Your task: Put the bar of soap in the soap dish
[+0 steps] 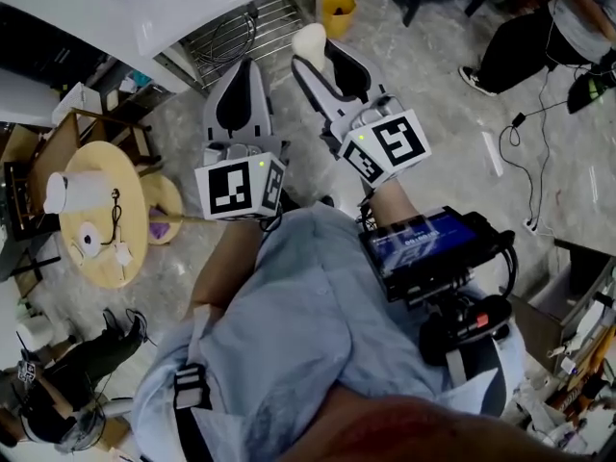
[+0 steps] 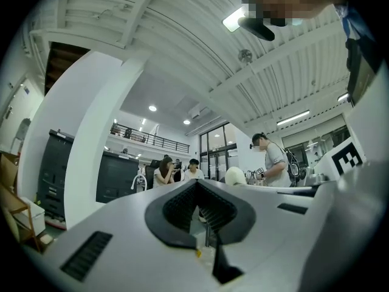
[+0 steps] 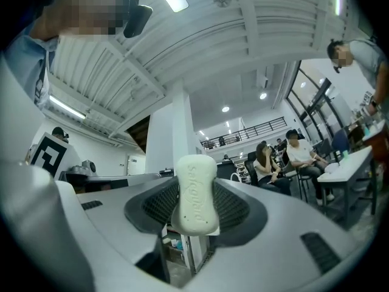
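Observation:
The bar of soap (image 3: 195,194) is white and oblong, with embossed lettering. It stands on end between the jaws of my right gripper (image 3: 194,181), which is shut on it. In the head view the soap (image 1: 310,38) sticks out past the tips of the right gripper (image 1: 321,61), held out over the floor. Just left of it, my left gripper (image 1: 241,75) has its jaws together and nothing in them; in its own view the left gripper (image 2: 197,184) points up at the ceiling. I cannot make out a soap dish for sure in any view.
A round wooden table (image 1: 130,176) at the left carries a white roll (image 1: 77,191) and small white items. A wire rack (image 1: 231,29) and a yellow bin (image 1: 337,12) lie ahead. Cables (image 1: 534,152) trail on the floor near a person (image 1: 549,27). Seated people (image 3: 282,160) are at the back.

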`<action>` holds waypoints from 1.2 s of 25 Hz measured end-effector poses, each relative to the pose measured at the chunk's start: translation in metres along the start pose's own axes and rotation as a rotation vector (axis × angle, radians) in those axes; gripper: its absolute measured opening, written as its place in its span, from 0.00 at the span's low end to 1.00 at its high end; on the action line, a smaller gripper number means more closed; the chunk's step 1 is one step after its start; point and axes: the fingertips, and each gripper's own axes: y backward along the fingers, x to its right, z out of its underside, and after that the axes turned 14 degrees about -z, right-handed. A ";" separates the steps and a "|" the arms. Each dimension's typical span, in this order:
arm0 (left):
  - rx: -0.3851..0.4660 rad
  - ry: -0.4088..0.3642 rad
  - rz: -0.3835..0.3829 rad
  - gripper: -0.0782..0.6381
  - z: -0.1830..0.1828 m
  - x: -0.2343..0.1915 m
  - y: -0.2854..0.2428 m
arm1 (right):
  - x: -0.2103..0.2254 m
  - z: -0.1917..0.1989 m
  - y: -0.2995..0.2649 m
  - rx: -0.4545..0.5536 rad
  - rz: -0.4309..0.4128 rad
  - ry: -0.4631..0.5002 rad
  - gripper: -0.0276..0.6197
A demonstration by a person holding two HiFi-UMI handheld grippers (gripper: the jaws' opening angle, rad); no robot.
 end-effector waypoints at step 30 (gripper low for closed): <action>0.005 0.062 0.034 0.12 0.041 -0.092 -0.206 | 0.139 0.026 -0.158 -0.010 0.056 0.020 0.34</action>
